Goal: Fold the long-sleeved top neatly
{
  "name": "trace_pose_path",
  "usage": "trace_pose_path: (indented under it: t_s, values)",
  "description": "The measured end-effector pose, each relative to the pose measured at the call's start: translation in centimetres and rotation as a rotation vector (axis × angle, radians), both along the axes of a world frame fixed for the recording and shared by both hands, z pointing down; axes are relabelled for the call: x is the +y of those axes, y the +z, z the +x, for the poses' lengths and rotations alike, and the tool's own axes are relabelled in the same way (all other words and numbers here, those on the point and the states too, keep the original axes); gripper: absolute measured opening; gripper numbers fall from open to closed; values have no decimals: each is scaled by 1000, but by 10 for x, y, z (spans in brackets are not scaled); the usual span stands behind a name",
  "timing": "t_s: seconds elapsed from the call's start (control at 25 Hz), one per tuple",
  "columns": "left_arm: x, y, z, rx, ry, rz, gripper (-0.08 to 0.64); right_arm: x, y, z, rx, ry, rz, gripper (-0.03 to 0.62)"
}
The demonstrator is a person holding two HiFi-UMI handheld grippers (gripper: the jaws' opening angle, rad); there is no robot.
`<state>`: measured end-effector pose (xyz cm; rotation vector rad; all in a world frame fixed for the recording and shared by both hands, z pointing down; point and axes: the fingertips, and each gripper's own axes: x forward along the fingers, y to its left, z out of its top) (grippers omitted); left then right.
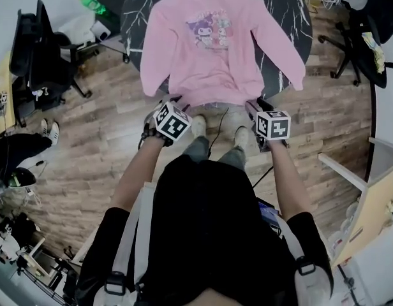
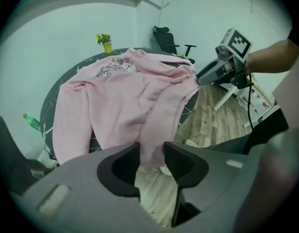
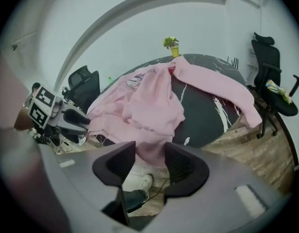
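Observation:
A pink long-sleeved top (image 1: 209, 43) with a cartoon print lies face up on the round black marble table (image 1: 282, 8), sleeves spread to both sides. Its hem hangs over the near edge. My left gripper (image 1: 173, 102) is at the hem's left corner and my right gripper (image 1: 260, 104) at its right corner. In the left gripper view a band of pink cloth (image 2: 154, 115) fills the gap of my left gripper (image 2: 152, 152). In the right gripper view the hem (image 3: 149, 144) sits pinched in my right gripper (image 3: 149, 155).
Black office chairs stand at the left (image 1: 37, 50) and right (image 1: 365, 37) of the table. A green bottle (image 1: 92, 4) lies on the floor, and a small potted plant (image 2: 106, 42) stands at the table's far edge. The person's shoes (image 1: 198, 125) are near the table edge on the wooden floor.

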<state>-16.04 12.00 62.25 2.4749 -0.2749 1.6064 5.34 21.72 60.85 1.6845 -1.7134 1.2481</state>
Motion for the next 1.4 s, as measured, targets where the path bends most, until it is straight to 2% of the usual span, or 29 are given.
trace_pose_path:
  t_s: [0.16,0.24,0.36,0.6,0.8,0.88,1.0,1.04,1.2,1.4]
  values:
    - [-8,0,0,16,45,-20,125,-2,4,1,43,52,-29,113]
    - [-10,0,-2,25,42,-27,54,0,4,-2,58,42,-46,54]
    - [-6,-1,-5,41,40,-55,25,9,3,-7,67,33,-58,41]
    - [7,-8,-14,38,95,-79,23,32,-1,-16,31,73,-63,41]
    - [12,-7,-23,38,101,-105,25,44,4,-23,30,88,-84,41]
    - [13,-7,-23,43,97,-105,33,45,3,-26,33,83,-79,45]
    - [10,-12,-21,64,83,-103,125,40,-2,-30,35,51,-61,117]
    - [8,-15,-21,74,73,-101,133,37,-6,-31,36,41,-52,132]
    - [-12,-31,-21,118,28,-85,133,23,-25,-23,66,17,-16,144]
    - [-42,-45,-17,142,14,-44,133,6,-51,4,132,19,14,144]
